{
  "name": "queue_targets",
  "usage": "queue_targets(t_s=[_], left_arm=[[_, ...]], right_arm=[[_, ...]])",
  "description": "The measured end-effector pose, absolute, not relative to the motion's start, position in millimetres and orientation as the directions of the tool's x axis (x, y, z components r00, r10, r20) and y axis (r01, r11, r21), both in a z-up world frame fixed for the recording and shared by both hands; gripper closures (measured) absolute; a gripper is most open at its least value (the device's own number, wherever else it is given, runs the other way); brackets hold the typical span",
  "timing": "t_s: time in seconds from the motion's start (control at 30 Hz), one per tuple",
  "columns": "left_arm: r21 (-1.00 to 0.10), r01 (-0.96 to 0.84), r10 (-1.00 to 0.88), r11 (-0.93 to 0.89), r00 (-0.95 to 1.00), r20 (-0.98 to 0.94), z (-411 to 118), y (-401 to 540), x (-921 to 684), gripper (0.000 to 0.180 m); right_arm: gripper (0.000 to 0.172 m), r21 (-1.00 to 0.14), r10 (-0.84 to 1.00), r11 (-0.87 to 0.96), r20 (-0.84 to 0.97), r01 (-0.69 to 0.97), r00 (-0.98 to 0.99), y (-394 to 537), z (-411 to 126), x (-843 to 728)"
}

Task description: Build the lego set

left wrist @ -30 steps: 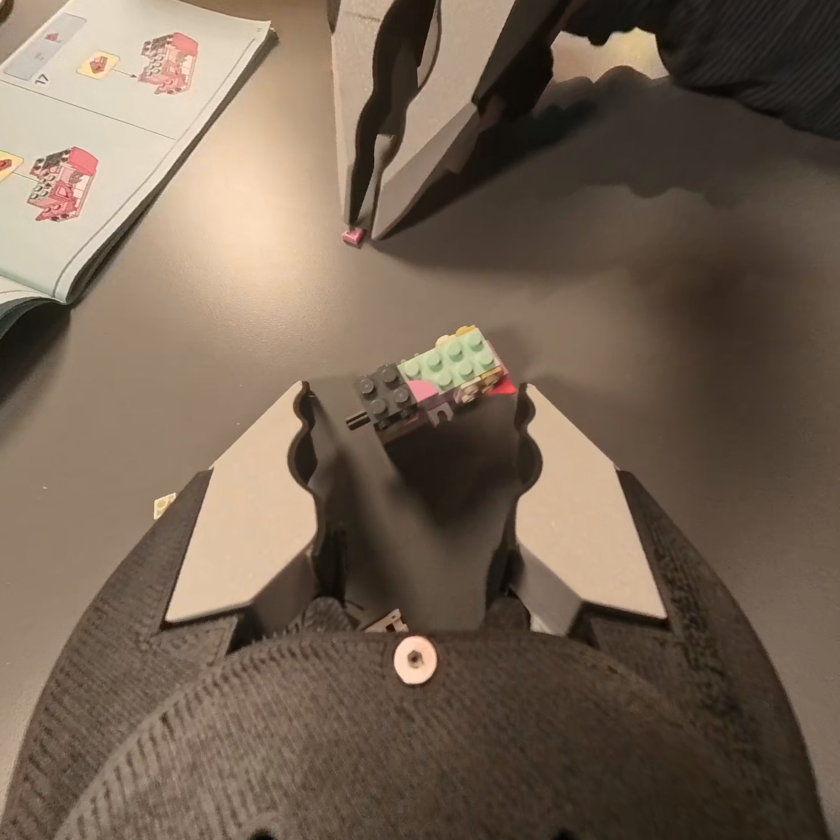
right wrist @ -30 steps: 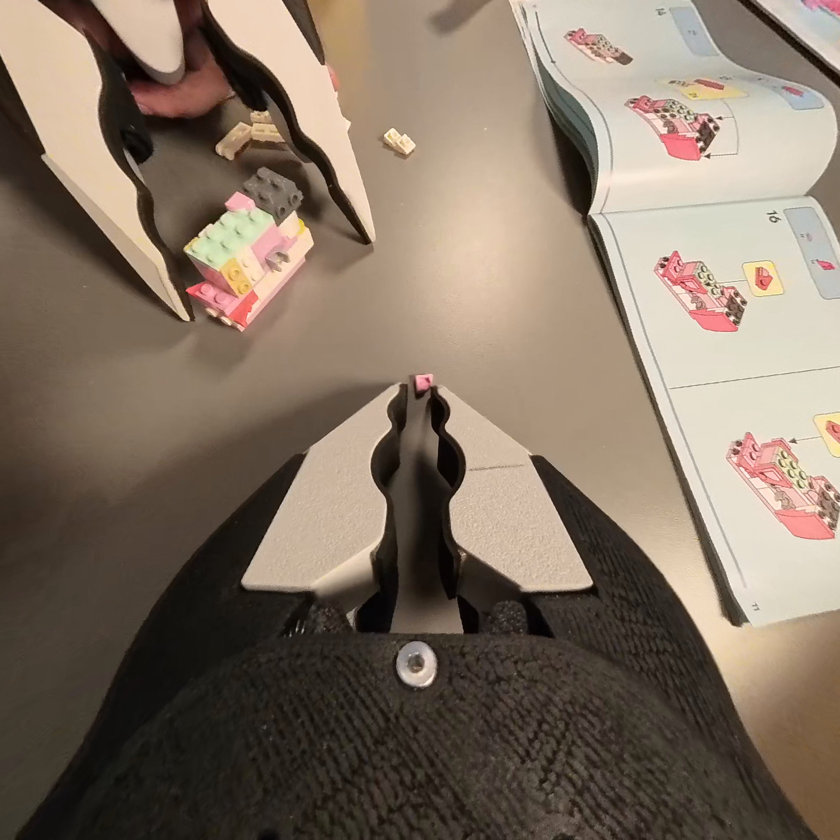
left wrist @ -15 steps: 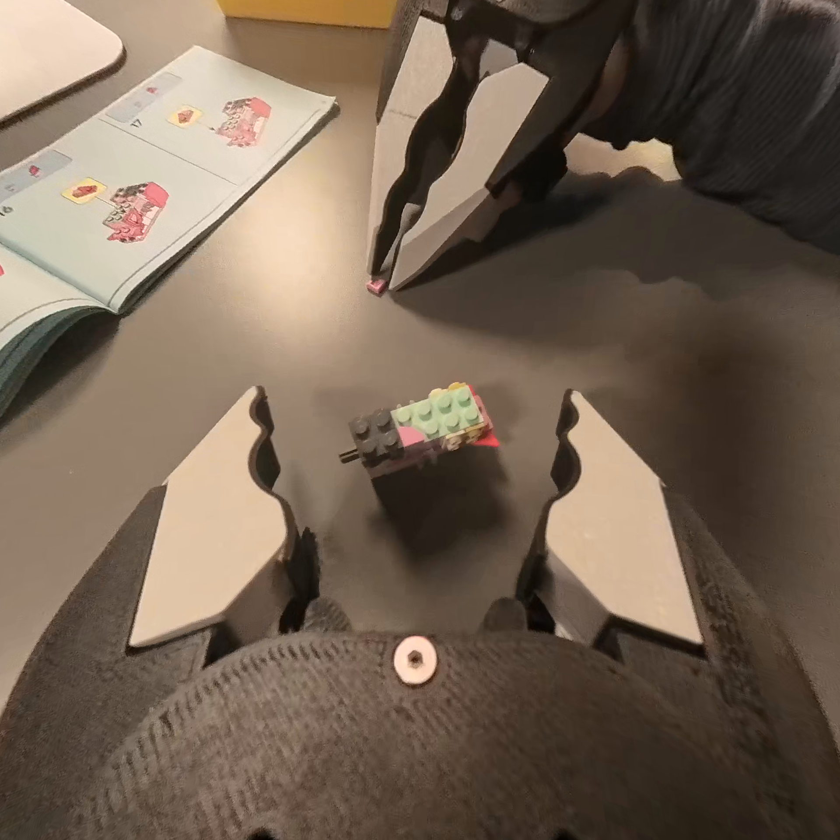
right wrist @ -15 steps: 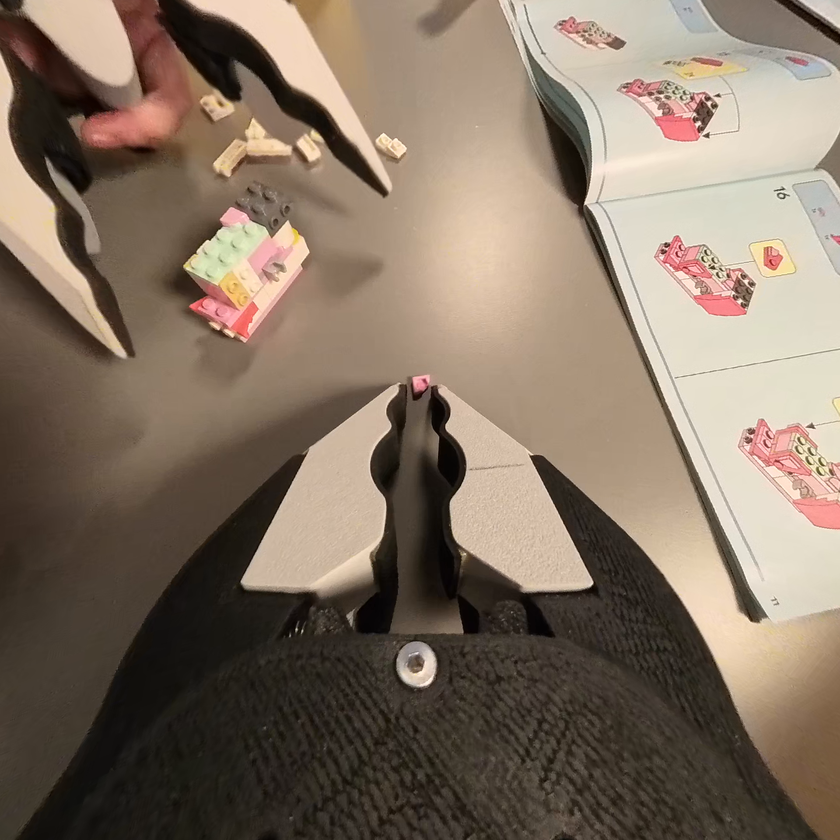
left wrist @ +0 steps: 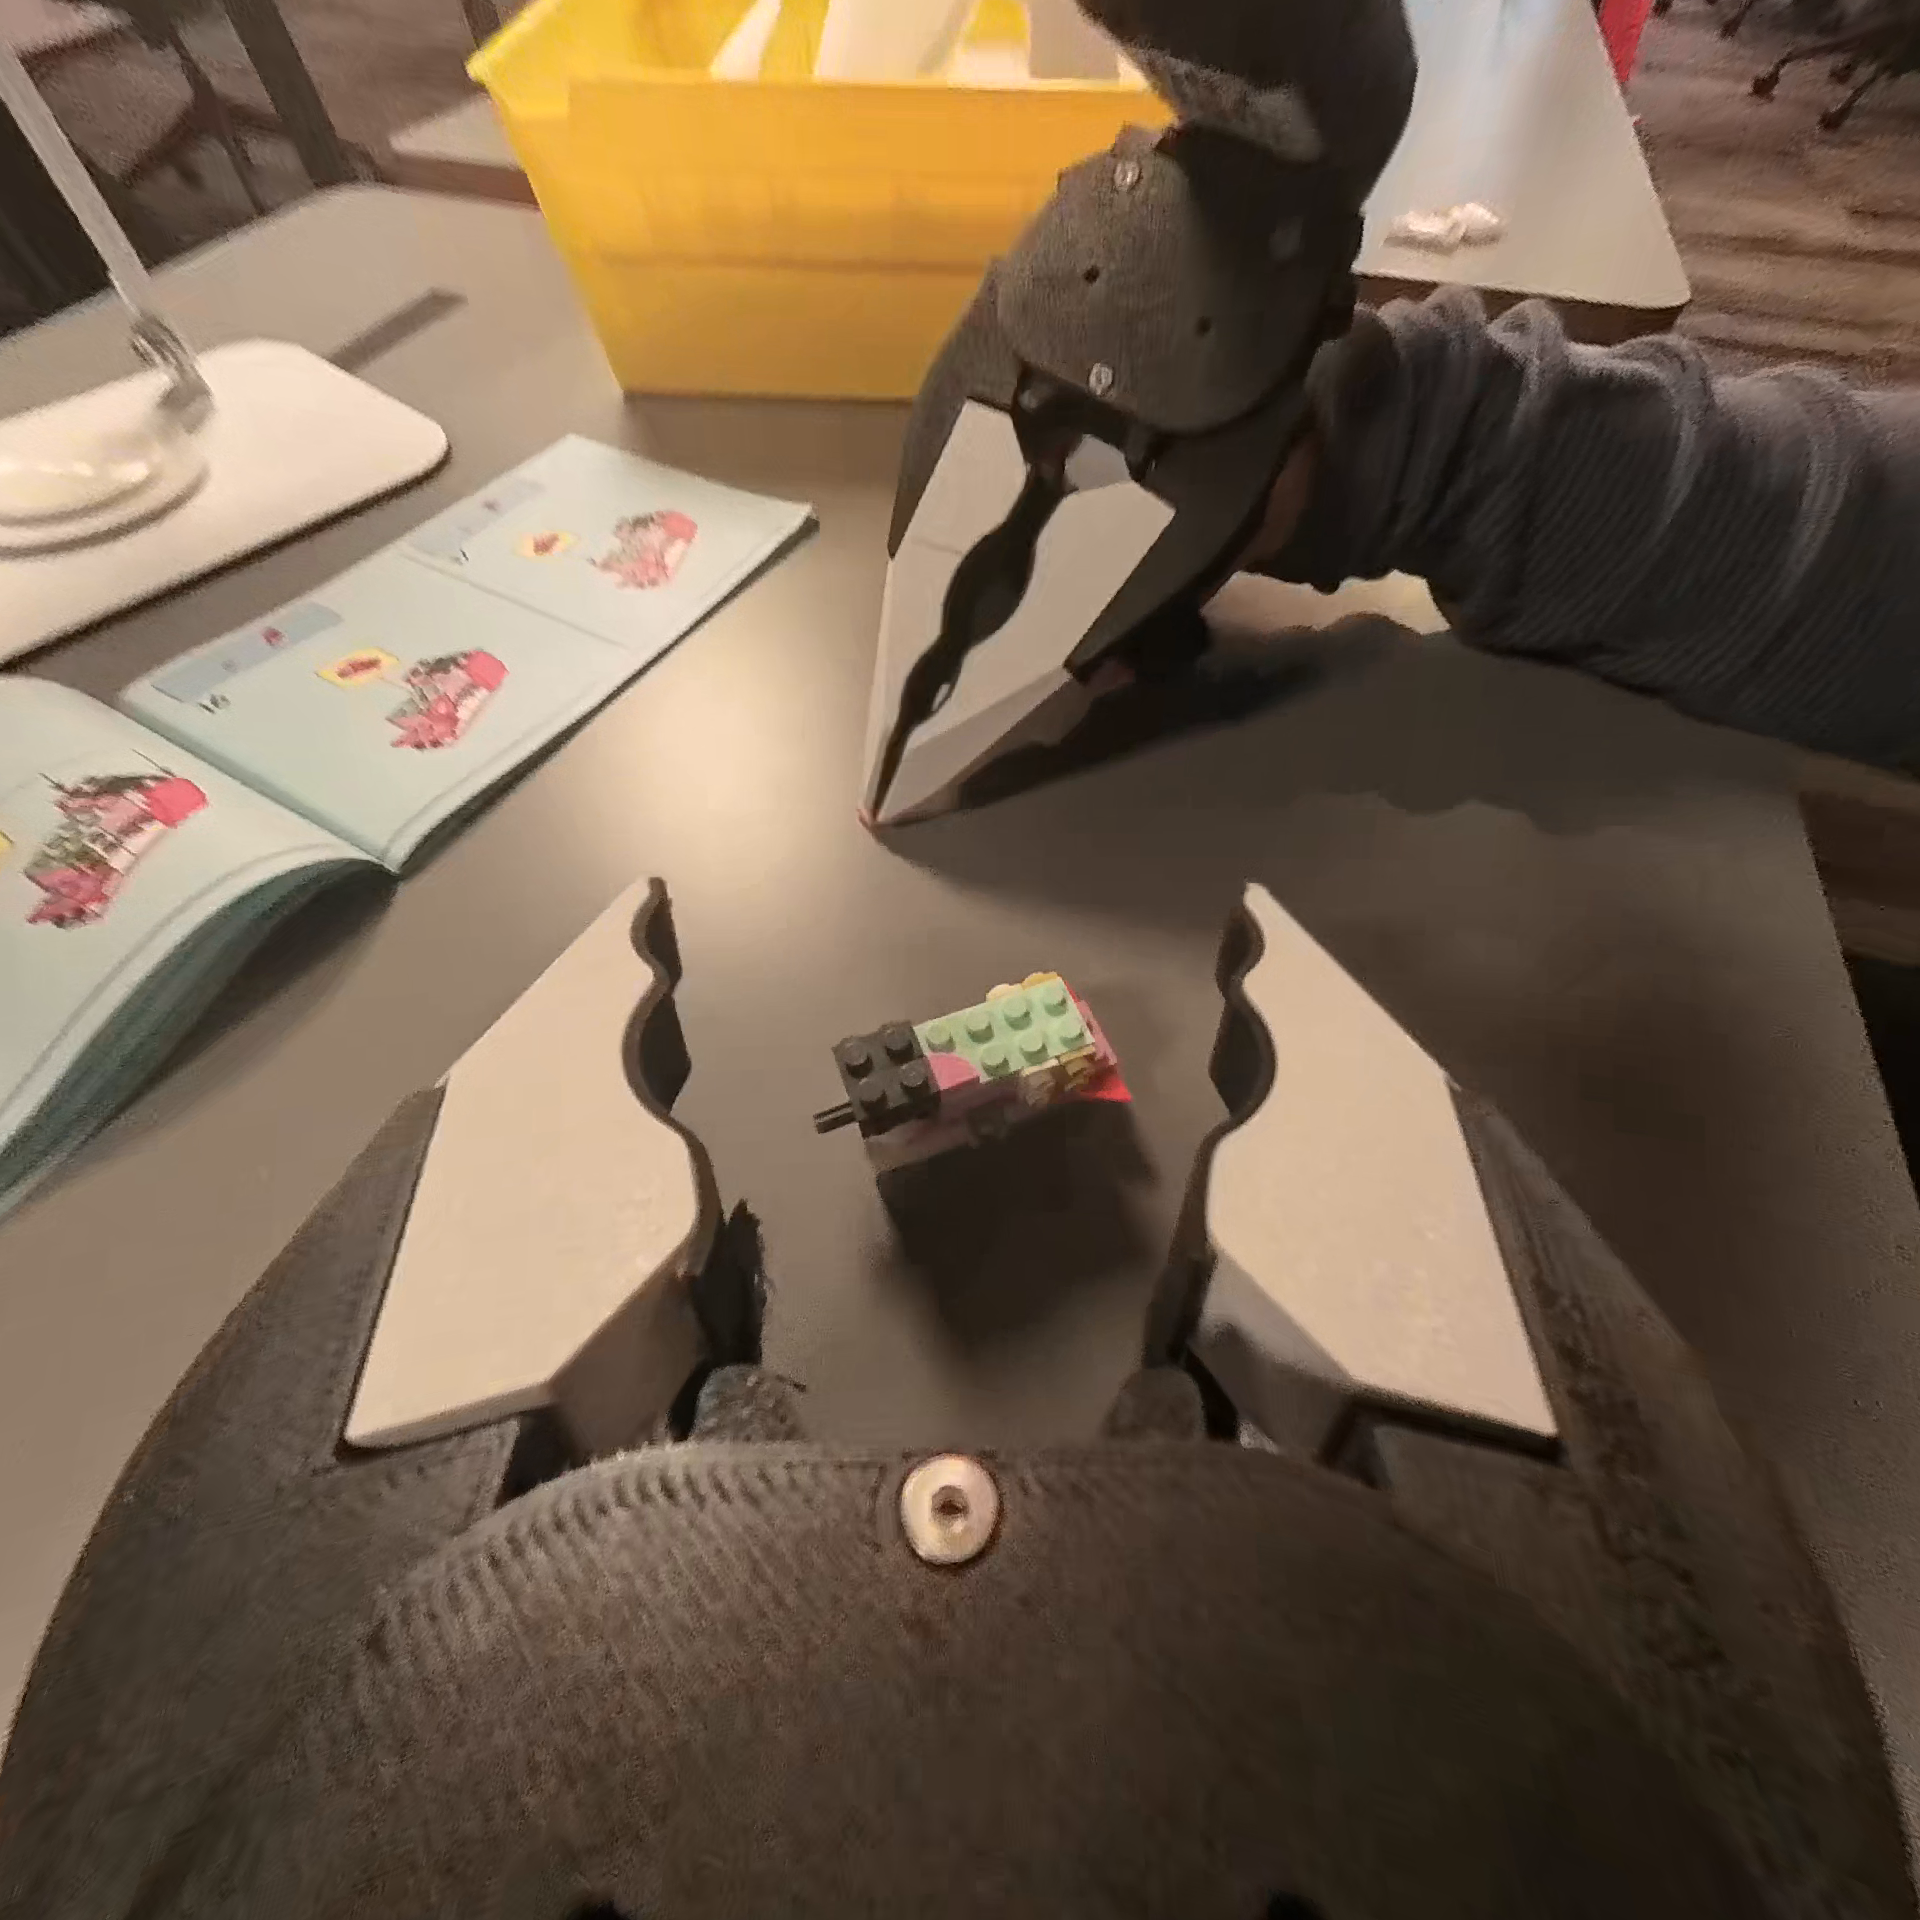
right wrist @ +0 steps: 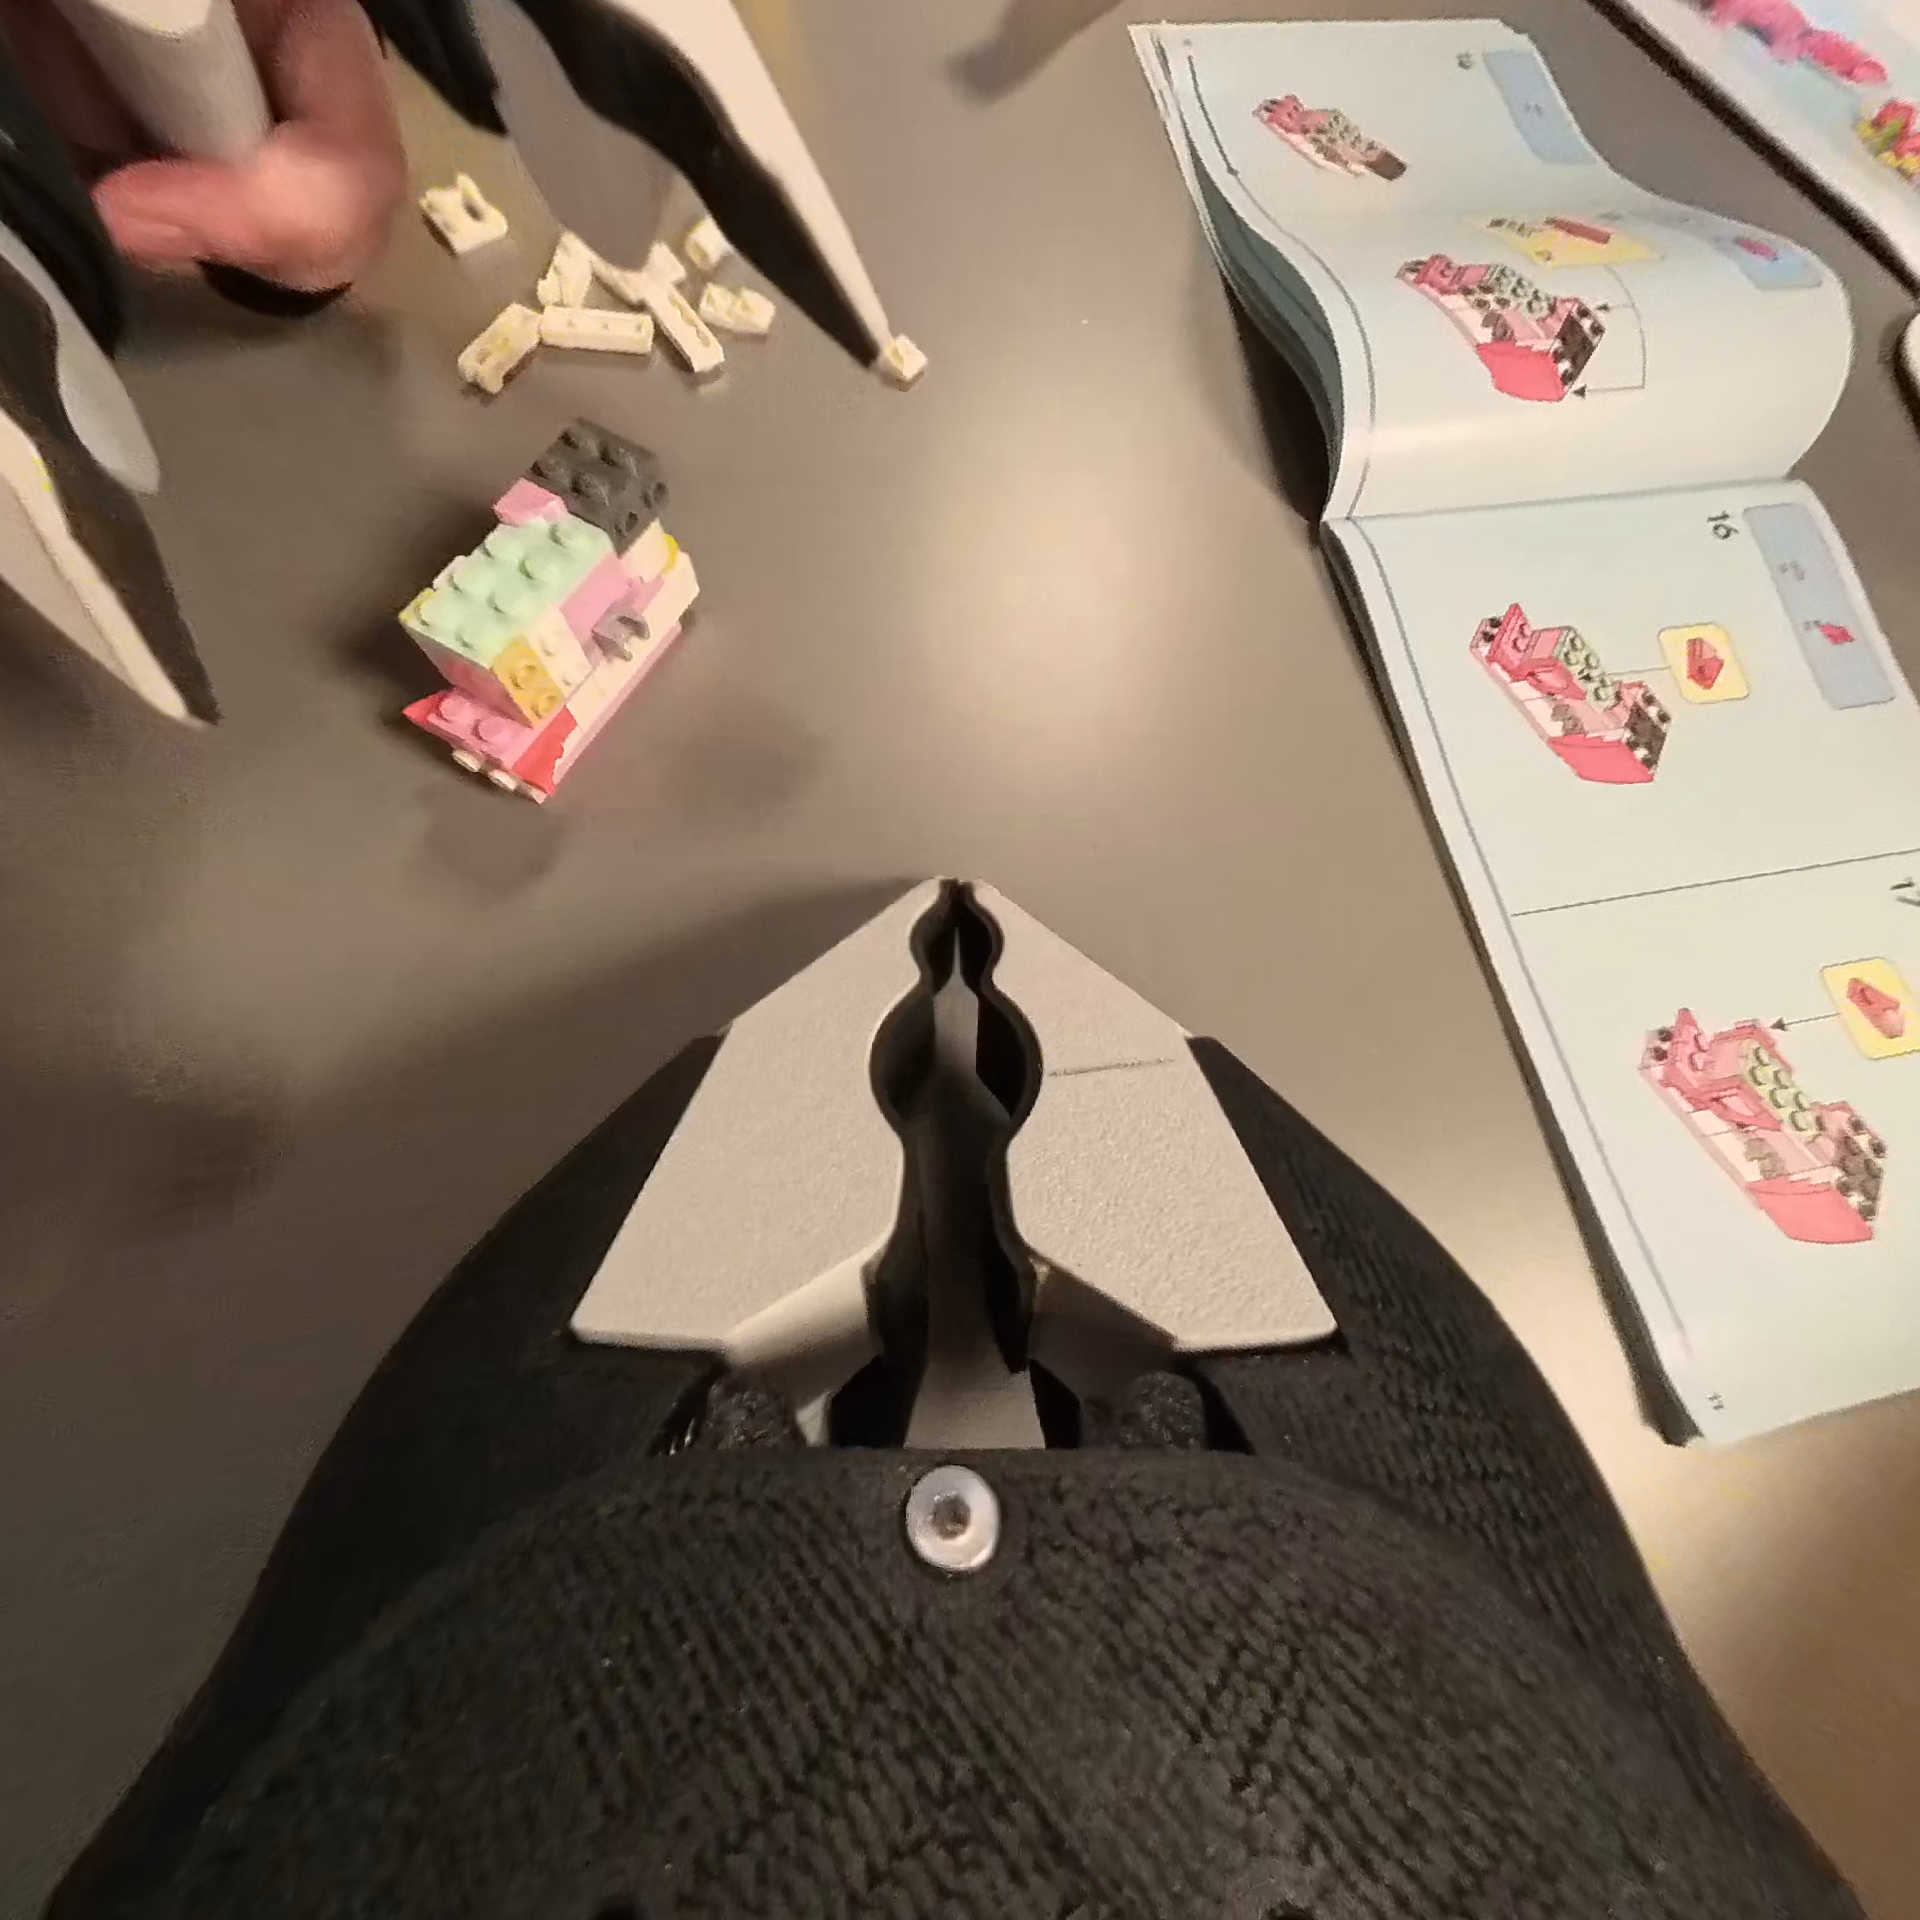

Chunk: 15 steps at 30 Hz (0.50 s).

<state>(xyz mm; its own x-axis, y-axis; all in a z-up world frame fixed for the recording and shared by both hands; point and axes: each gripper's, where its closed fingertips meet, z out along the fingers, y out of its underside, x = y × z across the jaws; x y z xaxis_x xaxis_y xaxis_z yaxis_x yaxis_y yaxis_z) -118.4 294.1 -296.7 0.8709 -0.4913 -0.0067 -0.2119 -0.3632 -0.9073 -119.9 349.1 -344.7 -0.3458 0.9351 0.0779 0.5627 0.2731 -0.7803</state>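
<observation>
— What does your left hand-held gripper (left wrist: 948, 889) have?

— Nothing. Its fingers stand wide apart, and the brick model (left wrist: 977, 1070) sits on the table (left wrist: 1455, 1039) between them, touching neither. The near side of the model is in shadow, so I can't make out its lower bricks.

— And the right hand-held gripper (right wrist: 954, 885)?

— Its fingers are together, tips meeting, pointed down at the table. From my left side I see a faint pink speck at its tip, too small to tell what it is. From its own camera nothing shows between the tips.

— What else is nearby?

— White bricks (right wrist: 613, 312) lie beyond the model, partly behind my left gripper's finger. One (right wrist: 902, 358) sits right at that fingertip; whether they touch I can't tell. My hand (right wrist: 239, 208) there is a blur.

— And off to the sides?

— An open booklet (right wrist: 1558, 623) lies right of the right gripper, cut off at the edge. Past my left gripper, a yellow bin (left wrist: 790, 208) is half hidden by the right gripper and my sleeve (left wrist: 1610, 540).
</observation>
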Motion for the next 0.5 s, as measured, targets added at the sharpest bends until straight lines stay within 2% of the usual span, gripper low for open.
queue_targets(t_s=[0.33, 0.4, 0.47, 0.5], left_arm=[[-0.927, -0.301, -0.466, -0.224, 0.868, -0.169, -280.2, 293.5, -121.4, 0.094], [-0.926, -0.313, -0.457, -0.211, 0.869, -0.189, -279.4, 293.8, -122.0, 0.099], [-0.926, -0.329, -0.439, -0.187, 0.871, -0.221, -276.4, 294.3, -122.8, 0.104], [-0.925, -0.341, -0.424, -0.166, 0.872, -0.246, -273.6, 294.4, -123.3, 0.108]], right_arm=[[0.172, -0.803, 0.951, 0.232, 0.068, 0.548, -0.303, 354.8, -339.5, -123.2], [0.172, -0.866, 0.951, 0.119, -0.041, 0.485, -0.307, 346.4, -322.7, -127.5], [0.172, -0.915, 0.895, -0.113, -0.263, 0.388, -0.36, 330.6, -292.1, -131.3], [0.172, -0.904, 0.837, -0.238, -0.376, 0.354, -0.397, 324.1, -277.0, -131.8]])
